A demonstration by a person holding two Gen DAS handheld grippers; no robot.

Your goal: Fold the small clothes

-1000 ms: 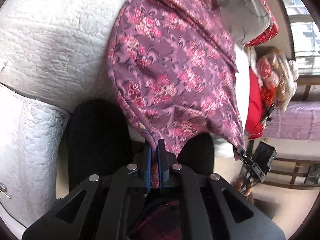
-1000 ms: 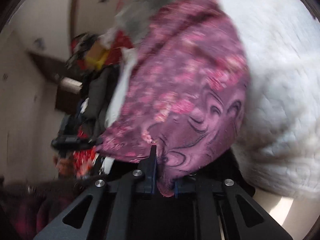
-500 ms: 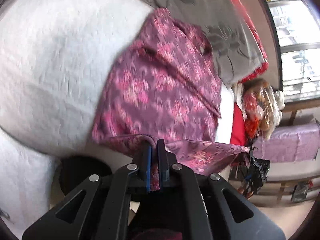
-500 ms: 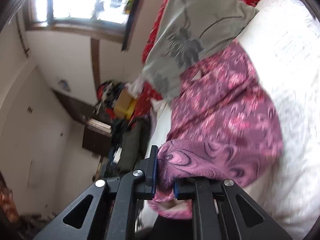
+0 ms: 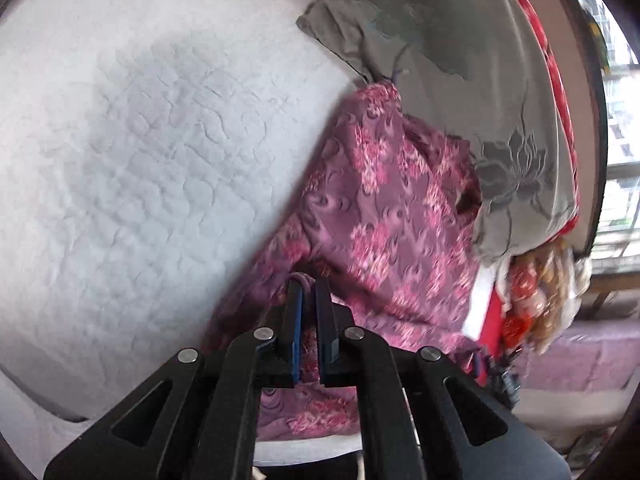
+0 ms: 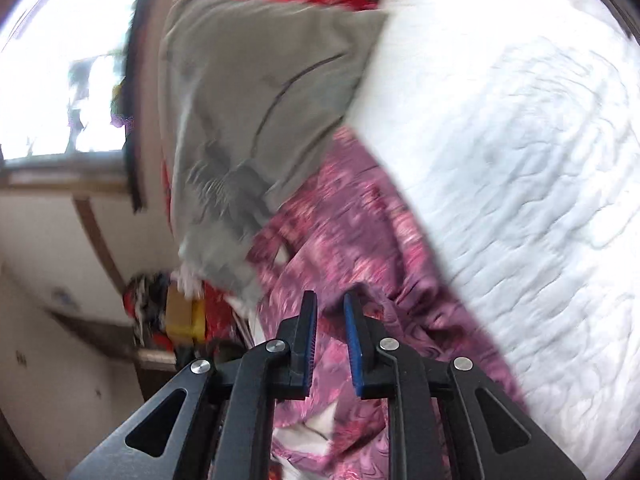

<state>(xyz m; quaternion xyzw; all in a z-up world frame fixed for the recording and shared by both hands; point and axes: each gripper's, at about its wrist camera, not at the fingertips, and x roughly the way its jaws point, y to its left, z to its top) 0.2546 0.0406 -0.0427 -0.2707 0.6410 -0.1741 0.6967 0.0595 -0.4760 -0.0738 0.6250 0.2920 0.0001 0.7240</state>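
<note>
I have one garment in hand: a purple floral cloth (image 5: 384, 216) lying crumpled on the white quilted bed (image 5: 140, 152), its far edge tucked against a grey pillow (image 5: 472, 80) printed with dark flowers. My left gripper (image 5: 309, 292) is pressed together, pinching a fold of the cloth's near hem. My right gripper (image 6: 330, 308) has its jaws opening; cloth lies between and beneath the blue pads (image 6: 352, 336), but I judge they no longer press on it, so that corner is being let go.

I read this as the end of a fold stroke, the near edge brought over toward the far side. The next move calls for freeing the left corner too, then smoothing the doubled layers, since the cloth looks bunched rather than flat; motion blur in the right view hides how well the edges meet.

Count: one cloth, one grey pillow, one red patterned fabric (image 5: 556, 92) behind it, two grippers. Farther right stands a cluttered pile I cannot itemise.
</note>
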